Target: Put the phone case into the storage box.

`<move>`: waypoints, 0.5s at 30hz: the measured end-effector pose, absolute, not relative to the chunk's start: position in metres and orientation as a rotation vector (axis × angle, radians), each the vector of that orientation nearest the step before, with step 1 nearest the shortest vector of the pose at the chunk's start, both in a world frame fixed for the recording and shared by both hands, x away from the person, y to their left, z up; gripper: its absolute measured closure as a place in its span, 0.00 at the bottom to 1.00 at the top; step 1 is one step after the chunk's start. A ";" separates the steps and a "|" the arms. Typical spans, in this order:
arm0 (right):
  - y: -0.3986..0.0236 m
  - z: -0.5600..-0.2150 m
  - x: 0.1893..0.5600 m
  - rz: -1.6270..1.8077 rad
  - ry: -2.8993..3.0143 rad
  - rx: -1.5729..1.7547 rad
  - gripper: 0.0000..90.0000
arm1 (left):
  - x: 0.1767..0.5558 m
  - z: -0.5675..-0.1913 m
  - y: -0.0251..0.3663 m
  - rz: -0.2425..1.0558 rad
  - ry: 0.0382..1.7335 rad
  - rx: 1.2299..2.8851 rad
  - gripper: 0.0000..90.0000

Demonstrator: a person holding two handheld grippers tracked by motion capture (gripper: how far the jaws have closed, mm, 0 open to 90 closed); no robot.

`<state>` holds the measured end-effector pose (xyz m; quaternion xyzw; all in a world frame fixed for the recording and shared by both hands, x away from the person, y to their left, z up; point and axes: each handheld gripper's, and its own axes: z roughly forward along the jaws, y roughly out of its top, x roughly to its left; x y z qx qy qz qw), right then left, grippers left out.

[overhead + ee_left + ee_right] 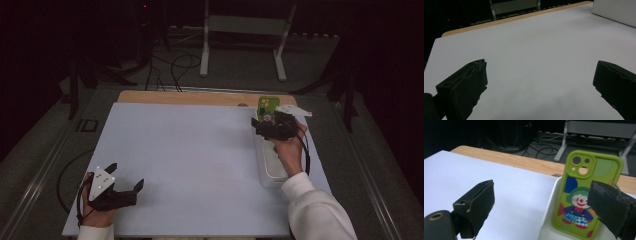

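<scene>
Phone case (267, 107), green, sits at the far end of the white tray (270, 172) in the high view beside the right gripper (265, 127), whose jaws gape around it in the right gripper view, while the left gripper (125, 176), well apart from the tray, holds its jaws spread.

Worktop (190, 150): a pale sheet over a wooden board, with a strip of bare wood exposed along its far edge. Beyond that far edge, a grey metal stand (245, 30) with two legs rests on the floor. Black cables (172, 67) lie looped on the floor to the left of the stand.
</scene>
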<state>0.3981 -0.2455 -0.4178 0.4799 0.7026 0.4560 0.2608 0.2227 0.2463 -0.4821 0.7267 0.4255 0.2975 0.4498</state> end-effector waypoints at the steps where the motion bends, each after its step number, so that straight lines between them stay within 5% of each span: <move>1: -0.245 -0.418 0.396 1.247 1.907 1.297 0.08 | 0.223 -0.482 0.246 0.736 1.052 1.797 0.00; 15: -0.244 -0.416 0.359 1.336 1.943 1.247 0.09 | 0.223 -0.482 0.246 0.735 1.055 1.790 0.00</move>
